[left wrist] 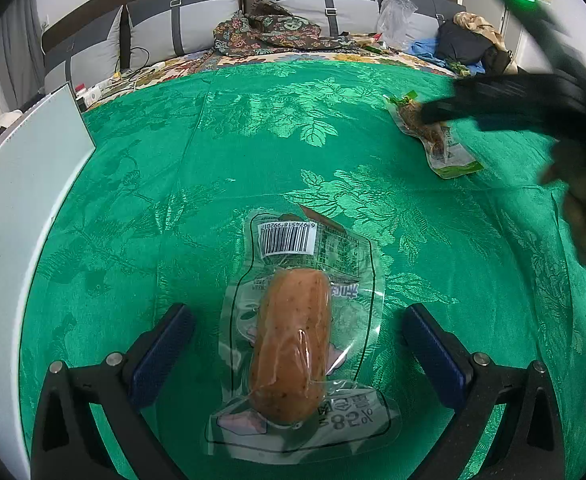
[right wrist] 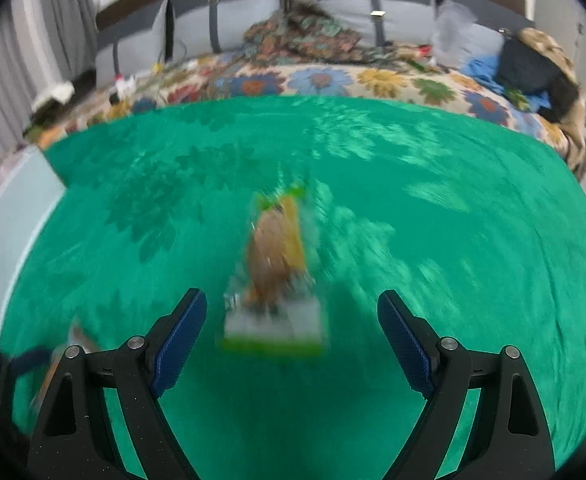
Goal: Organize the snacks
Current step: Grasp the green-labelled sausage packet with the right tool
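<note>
Judging by the green cloth (left wrist: 253,152), little is sorted yet: my left tool (left wrist: 297,344), spread wide, straddles the sausage pack (left wrist: 293,344) without touching; my right tool (right wrist: 293,340), also spread, hovers near the green-edged snack pack (right wrist: 277,280).

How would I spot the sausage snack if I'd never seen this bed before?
Start with the bright green patterned cloth spread over the bed. Near its front edge, between the open blue-padded fingers of the left tool, lies a clear plastic packet holding one plump orange-brown sausage. Unlike the green-edged packet of brown snack farther right, it shows a white barcode label.
</note>
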A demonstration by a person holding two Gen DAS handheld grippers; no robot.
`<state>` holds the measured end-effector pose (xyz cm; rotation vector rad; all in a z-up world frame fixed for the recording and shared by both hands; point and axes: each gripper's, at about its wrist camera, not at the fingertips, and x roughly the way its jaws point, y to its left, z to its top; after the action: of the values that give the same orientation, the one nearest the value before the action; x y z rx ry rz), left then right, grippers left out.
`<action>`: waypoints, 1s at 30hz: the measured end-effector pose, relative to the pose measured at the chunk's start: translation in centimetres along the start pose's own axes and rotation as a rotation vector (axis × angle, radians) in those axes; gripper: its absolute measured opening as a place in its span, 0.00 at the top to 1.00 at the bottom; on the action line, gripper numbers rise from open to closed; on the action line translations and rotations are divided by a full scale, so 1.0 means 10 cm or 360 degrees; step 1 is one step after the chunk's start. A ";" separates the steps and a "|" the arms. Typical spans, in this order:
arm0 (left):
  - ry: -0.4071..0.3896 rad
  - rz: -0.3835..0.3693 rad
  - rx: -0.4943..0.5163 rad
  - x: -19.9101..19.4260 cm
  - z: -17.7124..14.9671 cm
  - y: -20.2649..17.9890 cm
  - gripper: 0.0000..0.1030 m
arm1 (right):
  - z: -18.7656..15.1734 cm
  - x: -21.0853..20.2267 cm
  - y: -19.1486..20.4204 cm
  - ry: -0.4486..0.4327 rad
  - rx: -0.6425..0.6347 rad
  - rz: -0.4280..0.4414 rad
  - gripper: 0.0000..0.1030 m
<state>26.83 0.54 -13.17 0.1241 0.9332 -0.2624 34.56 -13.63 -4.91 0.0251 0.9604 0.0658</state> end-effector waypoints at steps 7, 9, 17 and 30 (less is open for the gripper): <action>0.0000 0.0000 0.0000 0.00 0.00 0.00 0.00 | 0.19 0.50 0.23 0.0175 -0.0039 -0.0051 0.13; 0.0000 0.0000 0.0000 0.00 0.00 0.00 0.00 | 0.17 0.50 0.28 0.0182 -0.0085 -0.0071 0.15; 0.0000 -0.0001 0.0000 0.00 0.00 0.00 0.00 | 0.11 0.35 0.11 0.0127 -0.0043 -0.0047 0.41; -0.0001 -0.0001 -0.0001 0.00 0.00 0.01 0.00 | -0.68 -0.58 -0.40 0.0125 0.0122 0.0118 0.41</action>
<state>26.81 0.62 -13.17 0.1233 0.9330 -0.2630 25.83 -18.06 -4.22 0.1295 1.0404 0.0993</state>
